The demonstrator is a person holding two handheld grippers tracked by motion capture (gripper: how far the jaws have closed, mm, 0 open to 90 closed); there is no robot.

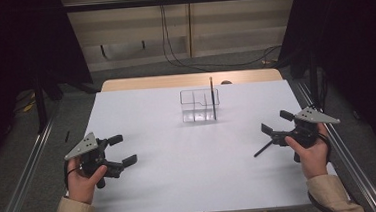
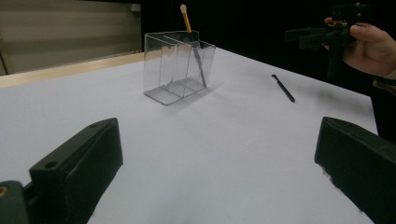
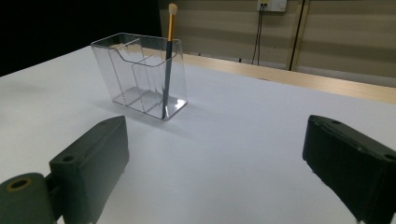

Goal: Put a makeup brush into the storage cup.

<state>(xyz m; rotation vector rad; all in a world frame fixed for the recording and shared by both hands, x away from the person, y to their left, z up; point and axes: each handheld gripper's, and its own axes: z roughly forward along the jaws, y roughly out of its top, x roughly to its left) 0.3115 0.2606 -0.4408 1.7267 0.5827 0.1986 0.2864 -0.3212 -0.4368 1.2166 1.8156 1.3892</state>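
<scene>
While the left gripper (image 1: 120,151) hovers at the near left of the white table (image 1: 191,176) with its jaws spread on nothing, a clear plastic organizer (image 1: 199,105) stands well ahead at the table's middle. A makeup brush (image 1: 212,98) stands upright in its right-hand compartment. Farther right, a thin black stick (image 1: 263,148) lies on the table just beside the right gripper (image 1: 275,121), whose jaws are also spread and empty.

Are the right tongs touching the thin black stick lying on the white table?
Apart. In the left gripper view, the right tongs hang in the air above the thin black stick.
</scene>
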